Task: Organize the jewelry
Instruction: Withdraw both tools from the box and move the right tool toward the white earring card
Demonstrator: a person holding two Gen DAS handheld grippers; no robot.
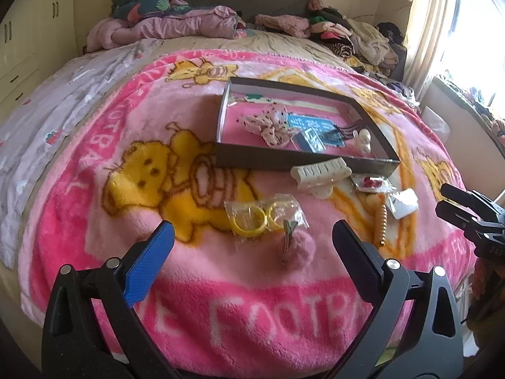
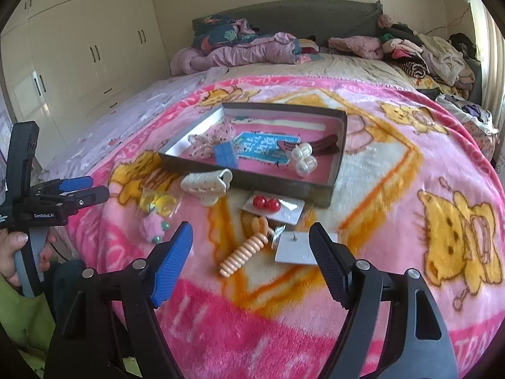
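Observation:
A shallow dark box (image 1: pixel 284 159) (image 2: pixel 252 178) lies on the pink blanket and holds a spotted scrunchie (image 1: pixel 268 123), blue cards and white clips. In front of it lie a white claw clip (image 1: pixel 318 173) (image 2: pixel 206 184), a bag of yellow rings (image 1: pixel 262 216) (image 2: pixel 157 203), a pink pompom clip (image 1: pixel 298 248) (image 2: pixel 151 225), red earrings on a card (image 2: pixel 266 203), an orange spiral tie (image 2: pixel 243 251) and a white card (image 2: pixel 293 248). My left gripper (image 1: pixel 252 246) is open above the pompom clip. My right gripper (image 2: pixel 251 249) is open above the spiral tie.
The pink cartoon blanket (image 1: pixel 221 300) covers a bed. Folded bedding (image 1: pixel 164 25) and piles of clothes (image 1: pixel 363 41) lie at the headboard. Cupboards (image 2: pixel 79 63) stand on the left, a curtained window (image 1: pixel 442 31) on the right.

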